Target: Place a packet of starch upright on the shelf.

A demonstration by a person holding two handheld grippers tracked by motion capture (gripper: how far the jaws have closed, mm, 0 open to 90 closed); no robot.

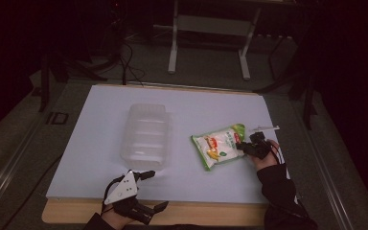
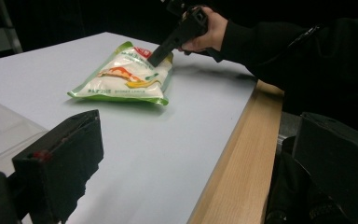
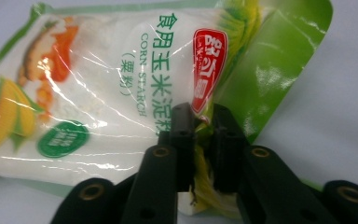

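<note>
**Corn starch bag pinched at its edge, container waiting beside it**

The jaws of the right gripper are pressed together on a fold of the corn starch bag, near its green sealed end, as is seen plainly in the right gripper view; the film is bunched between them, so the grip is judged to be taken on the flat seam, where the plastic can be held without squeezing the powder. The jaws of the left gripper are spread and nothing is held between them; it is kept low at the near edge of the table, probably in reserve, close to the clear plastic container.

The bag is lying flat on the white table surface, right of the container and apart from it, with its printed face up. In the left gripper view the bag is seen resting on the table with the right gripper angled down onto its far end. The bag is judged to be gripped for a lift toward the container; sagging of the loose contents is to be expected when it is raised by one end.
</note>
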